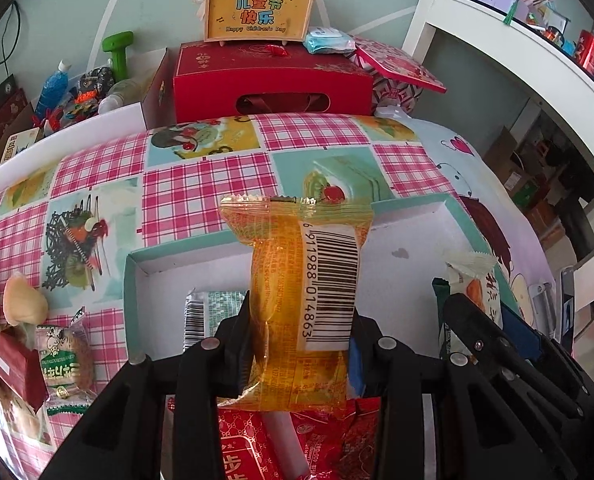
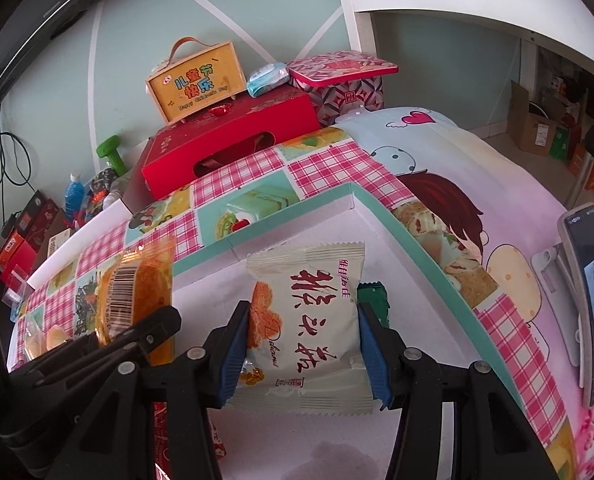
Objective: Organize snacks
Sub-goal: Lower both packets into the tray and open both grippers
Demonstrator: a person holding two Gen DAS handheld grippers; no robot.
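My left gripper (image 1: 301, 336) is shut on an orange-yellow snack packet (image 1: 297, 272) with a barcode label, held upright over a shallow white box with a teal rim (image 1: 413, 204). My right gripper (image 2: 303, 312) is shut on a white snack packet (image 2: 317, 280) printed with red characters, its blue pads pressing both side edges, also over the box (image 2: 281, 216). The two grippers sit side by side, the left one's orange packet (image 2: 137, 292) showing at the left of the right wrist view. A silver packet (image 1: 217, 304), red packets (image 1: 257, 440) and a green packet (image 2: 373, 296) lie in the box.
Loose snacks (image 1: 65, 360) lie on the checked tablecloth left of the box. A red gift box (image 1: 269, 76) with a yellow carry case (image 1: 257, 10) on top stands behind the table. A phone on a stand (image 2: 589, 300) is at the right, near a white shelf unit (image 1: 497, 32).
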